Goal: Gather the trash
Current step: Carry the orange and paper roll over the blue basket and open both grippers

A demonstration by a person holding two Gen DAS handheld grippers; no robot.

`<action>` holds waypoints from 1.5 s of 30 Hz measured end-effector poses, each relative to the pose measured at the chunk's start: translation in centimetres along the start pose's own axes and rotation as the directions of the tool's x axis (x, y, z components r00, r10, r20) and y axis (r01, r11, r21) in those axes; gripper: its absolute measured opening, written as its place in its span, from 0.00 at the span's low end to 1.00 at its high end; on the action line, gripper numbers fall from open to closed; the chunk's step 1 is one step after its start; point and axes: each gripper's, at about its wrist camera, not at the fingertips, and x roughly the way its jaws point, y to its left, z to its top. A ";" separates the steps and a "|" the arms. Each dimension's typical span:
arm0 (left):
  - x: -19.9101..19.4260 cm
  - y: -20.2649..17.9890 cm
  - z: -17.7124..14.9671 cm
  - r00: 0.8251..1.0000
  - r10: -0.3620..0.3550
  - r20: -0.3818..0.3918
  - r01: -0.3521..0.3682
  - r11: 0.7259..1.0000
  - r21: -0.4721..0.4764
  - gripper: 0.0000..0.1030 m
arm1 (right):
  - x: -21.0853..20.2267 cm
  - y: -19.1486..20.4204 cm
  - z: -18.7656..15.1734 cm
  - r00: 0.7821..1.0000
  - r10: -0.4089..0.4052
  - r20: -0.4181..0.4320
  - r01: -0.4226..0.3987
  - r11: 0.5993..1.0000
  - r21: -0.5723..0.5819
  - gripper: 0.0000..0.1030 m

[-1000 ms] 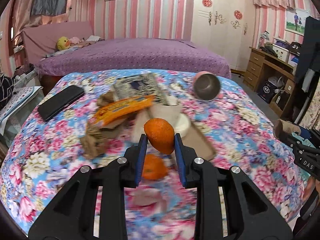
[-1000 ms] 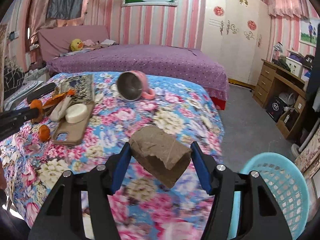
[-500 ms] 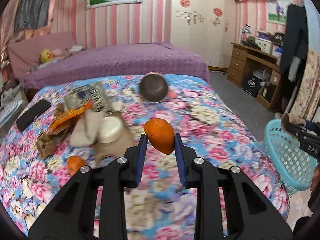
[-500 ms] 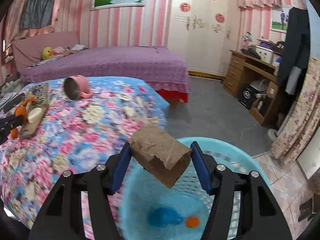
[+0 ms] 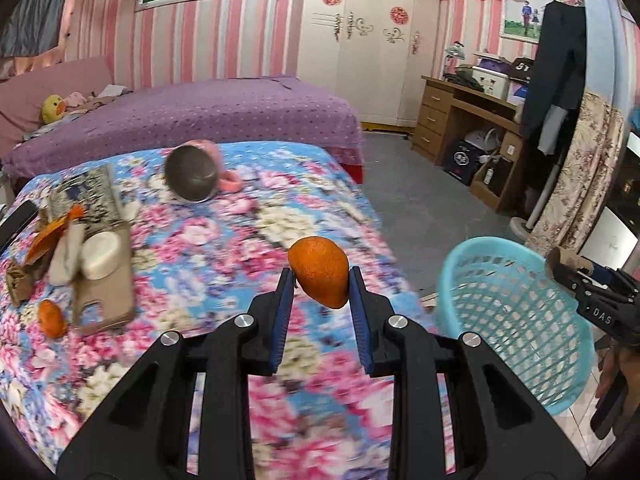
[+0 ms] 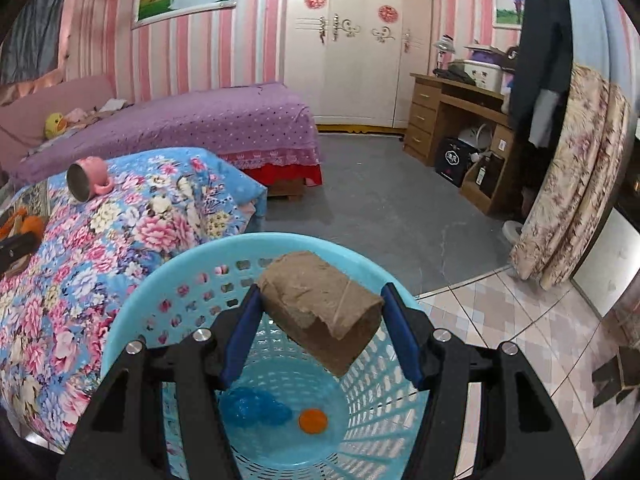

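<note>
My left gripper (image 5: 319, 280) is shut on a piece of orange peel (image 5: 319, 276) over the flowered bed cover, left of the turquoise basket (image 5: 516, 320). My right gripper (image 6: 320, 300) is shut on a brown cardboard tube (image 6: 320, 304) and hangs above the open basket (image 6: 168, 280). On the basket floor lie a crumpled blue wrapper (image 6: 256, 408) and an orange bit (image 6: 313, 420). More orange peel (image 5: 51, 317) rests on the cover beside a pile of litter (image 5: 68, 240). The right gripper (image 5: 560, 266) also shows at the left view's right edge.
A pink steel-lined mug (image 5: 196, 172) lies on its side on the flowered cover (image 5: 224, 240). A brown phone case (image 5: 106, 300), a magazine (image 5: 86, 192) and a black phone (image 5: 16, 220) lie at the left. A purple bed (image 6: 192, 120), a desk (image 6: 452, 116) and grey floor lie beyond.
Both grippers swung right from over the bed. The right one came above the basket with the tube; the left one, holding the peel, left the litter pile and neared the bed's right edge.
</note>
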 end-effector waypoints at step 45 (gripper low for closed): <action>0.8 -4.8 0.1 0.998 0.007 0.061 -0.015 0.992 0.129 0.95 | 0.8 -2.2 -1.1 0.998 -0.055 -0.007 0.055 0.996 0.066 0.61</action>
